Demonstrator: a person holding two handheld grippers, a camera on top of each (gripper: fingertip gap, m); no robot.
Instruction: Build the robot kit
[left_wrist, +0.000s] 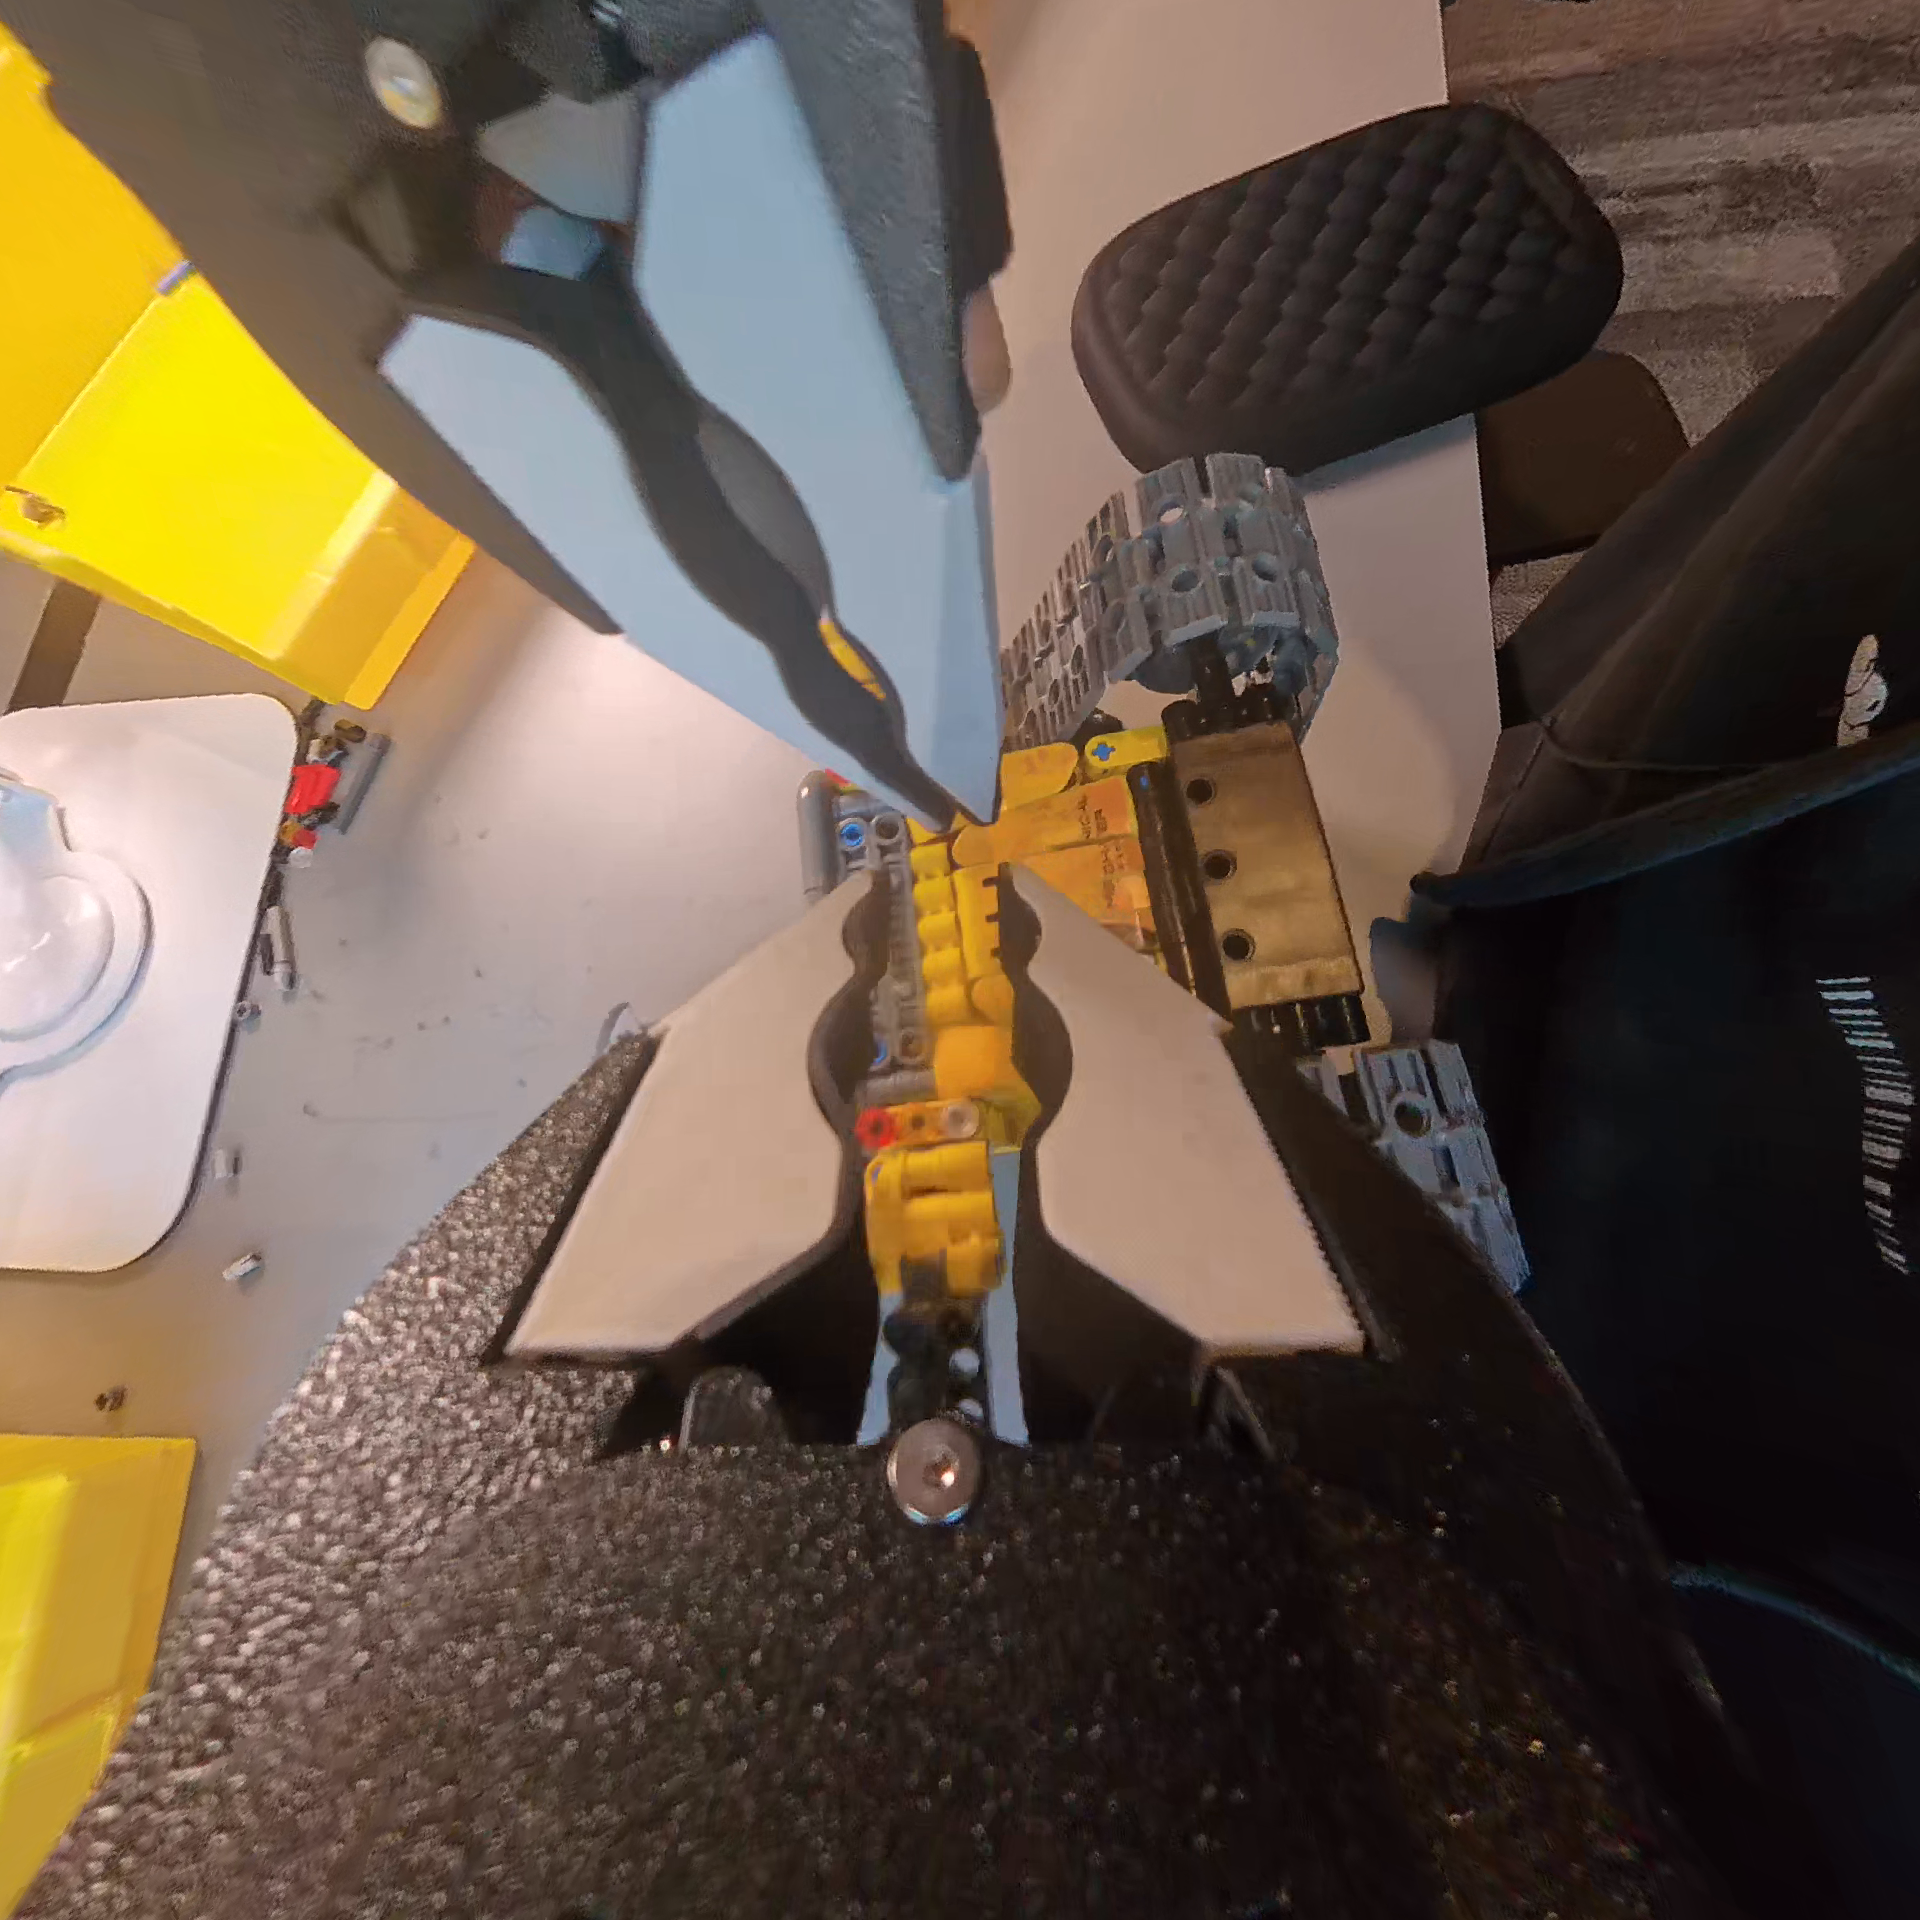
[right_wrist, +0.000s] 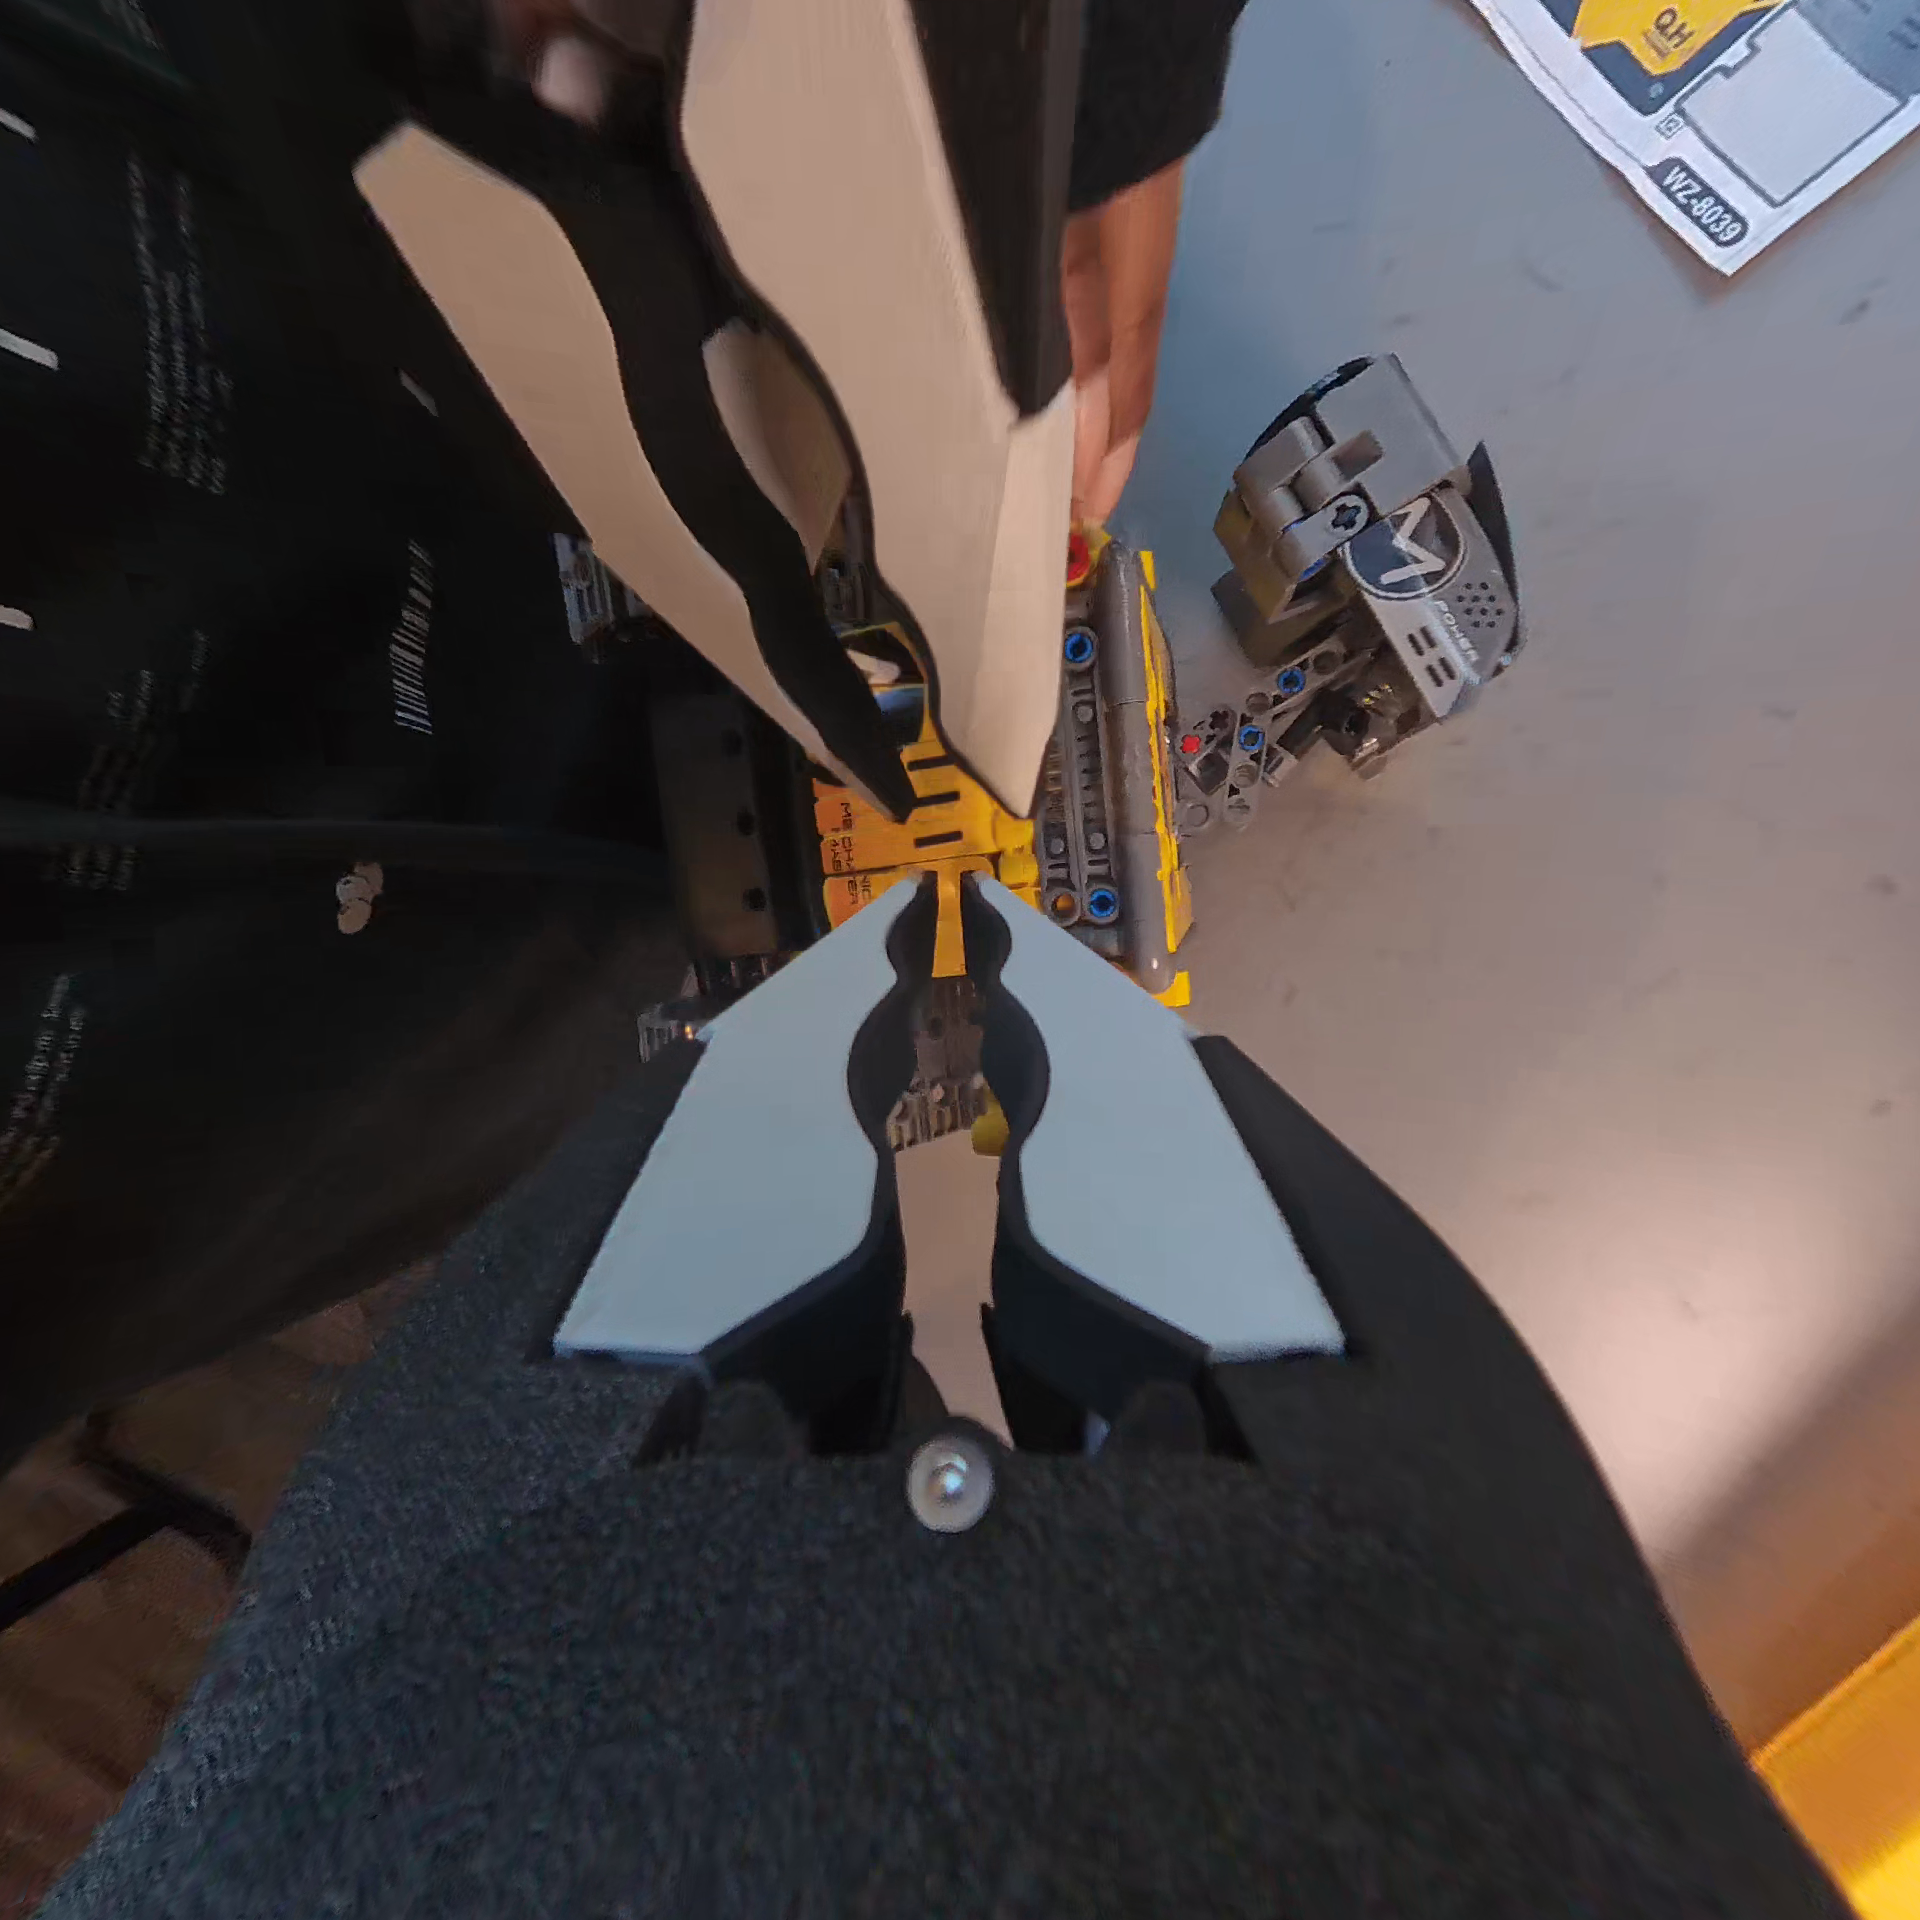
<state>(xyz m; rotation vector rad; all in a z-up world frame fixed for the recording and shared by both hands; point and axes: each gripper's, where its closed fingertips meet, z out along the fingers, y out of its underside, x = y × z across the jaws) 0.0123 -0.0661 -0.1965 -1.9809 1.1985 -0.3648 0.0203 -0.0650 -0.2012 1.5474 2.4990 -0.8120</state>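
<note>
- Closely, left tongs (left_wrist: 940, 883) clamp the yellow brick vehicle (left_wrist: 961, 997), which lies on the bench (left_wrist: 499, 935).
- Right tongs (right_wrist: 943, 881) pinch its yellow tab.
- Yellow bin (left_wrist: 208, 468) stands behind; contents unseen.

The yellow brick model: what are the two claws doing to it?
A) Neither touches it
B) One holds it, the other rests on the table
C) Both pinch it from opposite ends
C: the left claw is closed around the yellow brick model, and the right claw nips a yellow part of it from the other end.
</note>
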